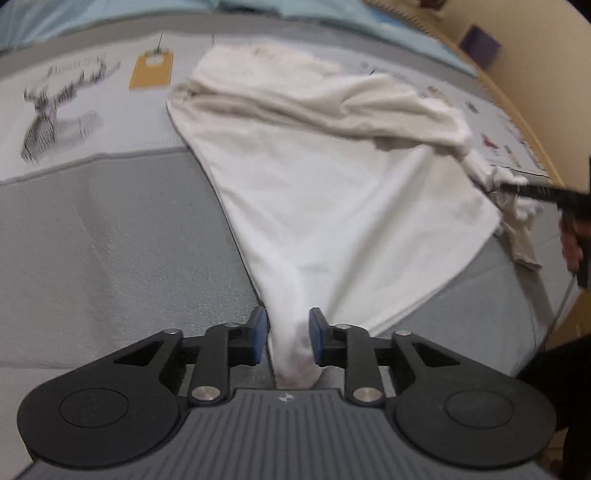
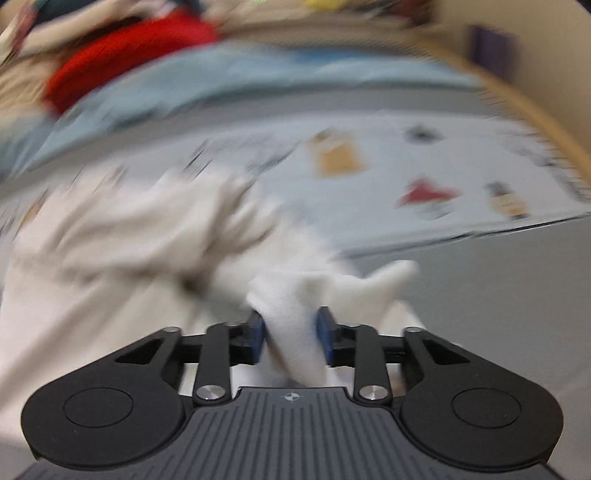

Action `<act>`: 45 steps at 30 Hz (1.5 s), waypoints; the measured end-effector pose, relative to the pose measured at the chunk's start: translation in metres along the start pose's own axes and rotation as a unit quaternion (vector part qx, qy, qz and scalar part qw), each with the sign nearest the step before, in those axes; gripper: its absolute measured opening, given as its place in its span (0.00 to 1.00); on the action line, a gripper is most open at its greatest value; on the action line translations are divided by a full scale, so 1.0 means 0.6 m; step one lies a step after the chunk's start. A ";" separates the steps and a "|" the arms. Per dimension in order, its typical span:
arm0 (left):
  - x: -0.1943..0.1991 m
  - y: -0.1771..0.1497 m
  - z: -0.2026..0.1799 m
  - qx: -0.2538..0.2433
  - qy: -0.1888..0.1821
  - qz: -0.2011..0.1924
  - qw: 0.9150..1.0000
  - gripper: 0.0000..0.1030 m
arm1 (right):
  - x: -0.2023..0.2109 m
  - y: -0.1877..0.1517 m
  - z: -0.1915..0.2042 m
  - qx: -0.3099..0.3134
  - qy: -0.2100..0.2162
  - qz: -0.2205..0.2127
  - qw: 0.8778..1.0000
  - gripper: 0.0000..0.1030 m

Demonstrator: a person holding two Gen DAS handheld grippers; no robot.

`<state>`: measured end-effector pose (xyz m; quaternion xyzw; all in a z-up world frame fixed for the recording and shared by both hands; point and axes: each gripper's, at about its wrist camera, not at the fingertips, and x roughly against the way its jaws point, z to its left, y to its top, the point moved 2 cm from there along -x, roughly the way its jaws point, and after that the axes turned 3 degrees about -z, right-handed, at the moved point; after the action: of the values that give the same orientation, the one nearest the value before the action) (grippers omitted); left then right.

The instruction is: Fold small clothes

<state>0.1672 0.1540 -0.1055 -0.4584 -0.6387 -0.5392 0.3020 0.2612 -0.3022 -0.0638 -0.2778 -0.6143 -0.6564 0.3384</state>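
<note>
A white garment (image 1: 332,177) lies spread on the bed, bunched into folds along its far side. One corner runs down between the blue pads of my left gripper (image 1: 288,332); the jaws stand apart and the cloth sits loosely in the gap. At the right edge of the left wrist view a black finger (image 1: 535,192) of the other gripper is at the garment's twisted corner. In the blurred right wrist view a wad of the white garment (image 2: 295,295) fills the gap of my right gripper (image 2: 291,332), whose jaws are also apart.
The bed has a grey cover (image 1: 110,240) with a printed pale panel (image 1: 55,110) and a light blue blanket (image 1: 332,14) beyond. A wooden bed edge (image 1: 517,92) curves along the right. A hand (image 1: 572,240) shows far right. A red garment (image 2: 129,44) lies at the back.
</note>
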 end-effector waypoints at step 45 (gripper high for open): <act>-0.028 -0.023 0.013 -0.036 0.071 0.032 0.996 0.05 | 0.031 0.017 -0.121 -0.022 -0.280 -0.060 0.958 0.43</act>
<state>0.1619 0.1571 -0.1278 -0.4497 -0.5805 -0.5832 0.3475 0.2614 -0.3768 -0.0496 -0.4204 -0.6852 -0.5851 0.1066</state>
